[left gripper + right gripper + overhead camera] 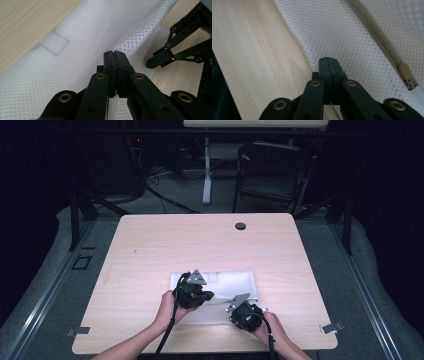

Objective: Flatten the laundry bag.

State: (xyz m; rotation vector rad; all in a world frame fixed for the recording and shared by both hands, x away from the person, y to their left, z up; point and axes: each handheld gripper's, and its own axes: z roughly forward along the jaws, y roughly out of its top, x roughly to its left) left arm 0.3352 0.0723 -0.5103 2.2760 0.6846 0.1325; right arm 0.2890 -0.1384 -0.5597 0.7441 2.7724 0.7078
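White mesh bag (220,292) lying flat on the wooden table (150,250), toward the near edge and roughly midway between the table's left and right sides. Lies well apart from the dark round grommet hole (240,226), which sits near the table's far edge beyond the bag.

Left gripper (209,295) over the bag's left half, held in the person's left hand (167,307), grey three-cornered plate on top. Jaws pressed together, no gap between the pads in the left gripper view (115,55); tips resting over the mesh, beside a raised fold of the bag. Cannot tell whether any mesh is pinched between them.

Right gripper (234,304) at the bag's near right part, held in the right hand (270,327). Jaws likewise closed tight in the right gripper view (329,61), tips over the mesh just inside the bag's edge, bare table wood alongside. Beige zipper (382,40) running across the bag beyond the tips, its pull (407,73) lying on the mesh near the bag's corner. Again cannot tell whether fabric is caught.

Seen from the left gripper view, right gripper (152,62) at the bag's edge, closed.

Folding chair (272,170) on the floor well beyond the bag, past the table's far edge.
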